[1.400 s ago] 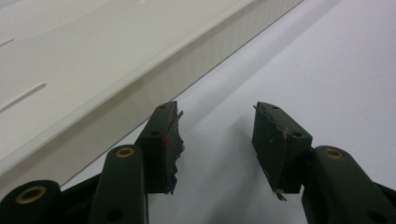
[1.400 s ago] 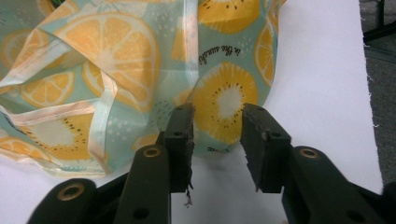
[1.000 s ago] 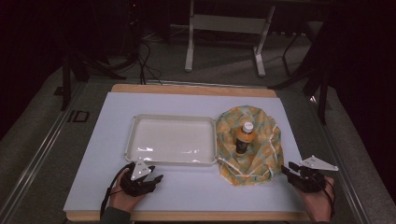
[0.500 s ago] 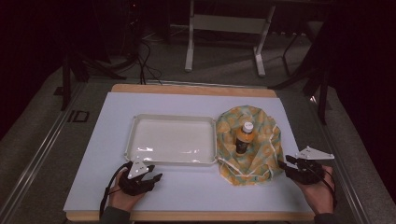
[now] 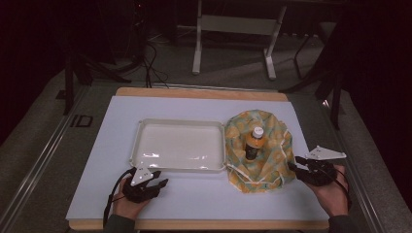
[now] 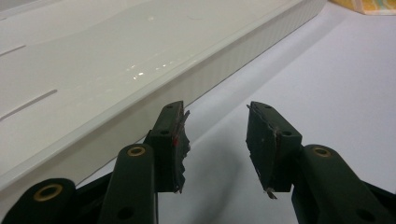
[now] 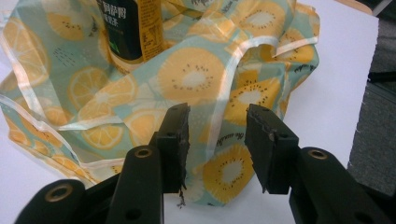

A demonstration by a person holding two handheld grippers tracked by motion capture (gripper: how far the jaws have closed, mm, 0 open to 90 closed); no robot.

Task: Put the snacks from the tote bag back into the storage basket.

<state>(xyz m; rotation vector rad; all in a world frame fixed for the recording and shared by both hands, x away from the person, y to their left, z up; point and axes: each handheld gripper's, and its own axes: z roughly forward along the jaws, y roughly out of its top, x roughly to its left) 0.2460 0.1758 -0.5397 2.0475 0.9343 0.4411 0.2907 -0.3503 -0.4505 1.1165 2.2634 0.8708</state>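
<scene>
right gripper [image 7: 217, 140] jaws apart, empty, at the near right edge of the fruit-print cloth bag [image 7: 201, 88], cloth showing between them. bottle [image 5: 253, 143] stands upright in the bag, bag just right of the white tray [image 5: 180, 145]. left gripper [image 6: 215, 140] jaws apart, empty, just beside the tray's near wall on the white mat [image 5: 194, 194].

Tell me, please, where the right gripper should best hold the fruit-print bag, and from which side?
The right gripper, jaws open, already faces the bag from its right. Probably best is the raised fold with the pale trim straight ahead: it stands off the table, thin enough to pinch, and away from the upright bottle.
</scene>
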